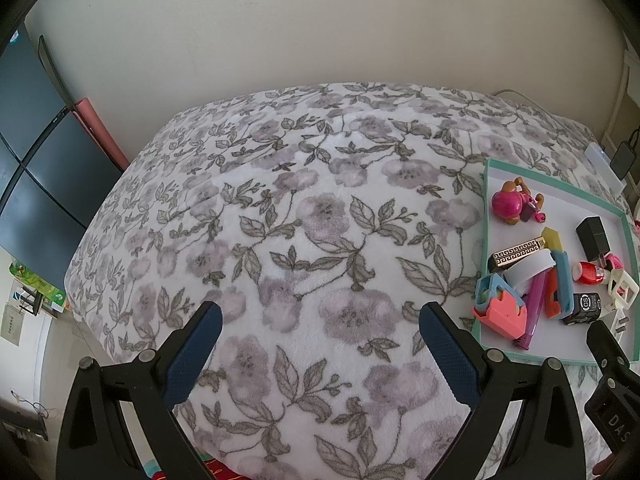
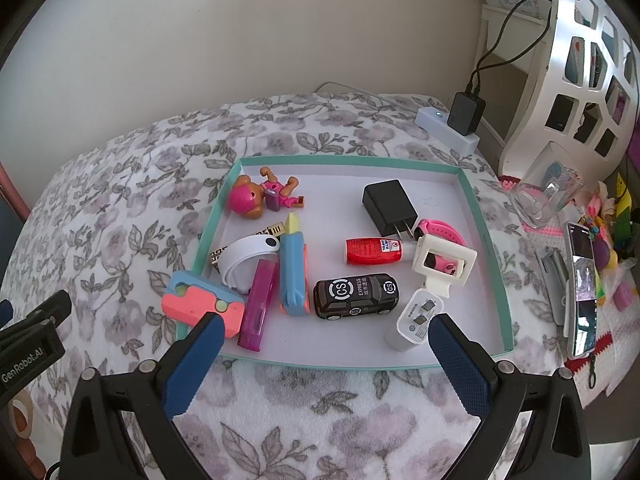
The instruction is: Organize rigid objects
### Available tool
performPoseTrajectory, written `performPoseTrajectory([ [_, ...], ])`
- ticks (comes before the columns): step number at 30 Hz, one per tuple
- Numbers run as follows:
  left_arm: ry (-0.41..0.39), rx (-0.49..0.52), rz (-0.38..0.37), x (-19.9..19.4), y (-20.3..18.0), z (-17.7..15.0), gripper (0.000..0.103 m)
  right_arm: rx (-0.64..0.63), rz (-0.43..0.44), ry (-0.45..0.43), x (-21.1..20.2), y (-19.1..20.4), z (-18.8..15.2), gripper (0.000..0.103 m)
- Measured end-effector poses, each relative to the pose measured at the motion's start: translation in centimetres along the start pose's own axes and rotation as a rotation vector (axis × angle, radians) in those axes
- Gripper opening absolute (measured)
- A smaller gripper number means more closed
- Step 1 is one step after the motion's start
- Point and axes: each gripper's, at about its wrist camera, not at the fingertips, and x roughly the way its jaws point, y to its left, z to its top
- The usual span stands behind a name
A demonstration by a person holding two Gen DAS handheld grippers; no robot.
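Observation:
A teal-rimmed white tray (image 2: 486,236) lies on the floral blanket and holds several small objects: a pink-headed toy figure (image 2: 256,196), a black charger (image 2: 388,206), a red tube (image 2: 370,251), a black toy car (image 2: 355,295), a white charger (image 2: 414,322), a blue-and-coral toy (image 2: 293,268), a purple stick (image 2: 259,304) and a coral-and-blue block (image 2: 202,306) on the tray's left rim. My right gripper (image 2: 324,334) hovers open over the tray's near edge, holding nothing. My left gripper (image 1: 320,326) is open over bare blanket, left of the tray (image 1: 486,216).
The blanket (image 1: 280,200) stretches wide to the left of the tray. A power strip with a black adapter (image 2: 464,114) lies behind the tray. A phone (image 2: 582,288), a clear container (image 2: 546,196) and small toys crowd the right side. A white cabinet (image 2: 580,60) stands far right.

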Motion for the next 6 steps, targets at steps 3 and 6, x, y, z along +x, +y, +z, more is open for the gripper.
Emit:
performPoseTrajectory([
  [3,-0.011,-0.003,-0.002,-0.13,0.07,0.03,0.099,0.000,0.000,0.001,0.01,0.02,0.00,0.103],
  [6,-0.012,0.000,-0.005,-0.13,0.07,0.06,0.099,0.001,-0.001,0.000,0.00,0.04,0.00,0.103],
])
